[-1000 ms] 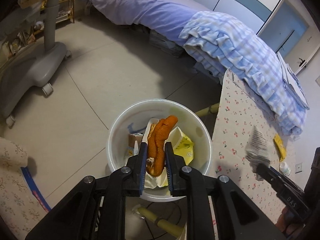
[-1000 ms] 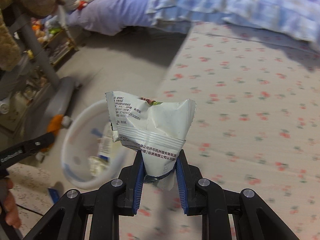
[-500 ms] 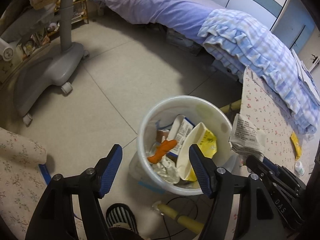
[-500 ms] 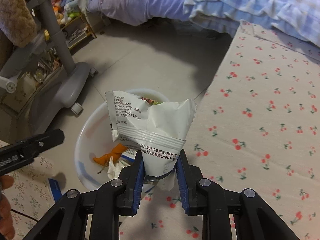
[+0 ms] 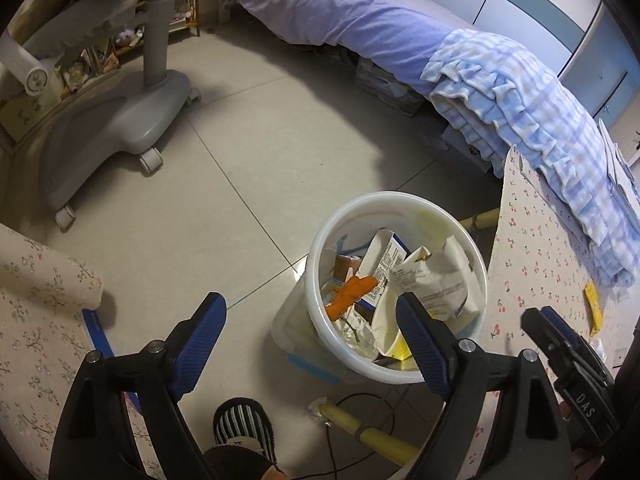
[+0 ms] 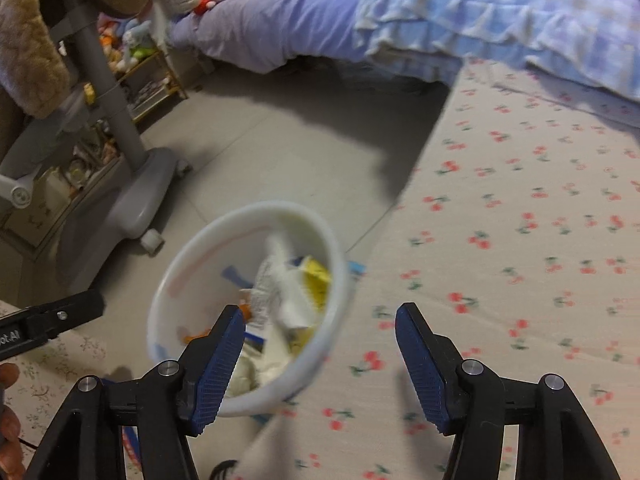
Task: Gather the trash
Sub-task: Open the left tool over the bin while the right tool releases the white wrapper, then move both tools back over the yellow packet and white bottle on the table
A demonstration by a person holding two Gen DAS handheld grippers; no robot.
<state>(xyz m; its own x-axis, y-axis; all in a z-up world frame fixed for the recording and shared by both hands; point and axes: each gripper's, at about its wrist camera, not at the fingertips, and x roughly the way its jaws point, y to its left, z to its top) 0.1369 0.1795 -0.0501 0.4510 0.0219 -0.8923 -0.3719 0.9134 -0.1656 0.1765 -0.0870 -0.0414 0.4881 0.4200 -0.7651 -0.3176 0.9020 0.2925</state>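
A white trash bin (image 5: 400,204) stands on the tiled floor beside the table and holds several pieces of trash. An orange peel-like piece (image 5: 352,292) and a crumpled white wrapper (image 5: 432,280) lie on top. My left gripper (image 5: 308,320) is open and empty, above the bin's near left side. My right gripper (image 6: 320,328) is open and empty over the bin's (image 6: 192,264) right rim and the table edge. The white wrapper (image 6: 276,276) shows blurred inside the bin there. The right gripper's tip also shows in the left wrist view (image 5: 548,328).
A table with a cherry-print cloth (image 6: 520,240) is right of the bin; a yellow packet (image 5: 592,308) lies on it. A bed with a purple sheet (image 5: 340,12) and checked blanket (image 5: 520,92) is behind. A grey wheeled stand (image 5: 120,112) is at left. A slippered foot (image 5: 244,424) and cables lie below.
My right gripper opened and let go of the white wrapper, which now lies in the bin. My left gripper, opened after dropping the orange piece, has drawn back left.
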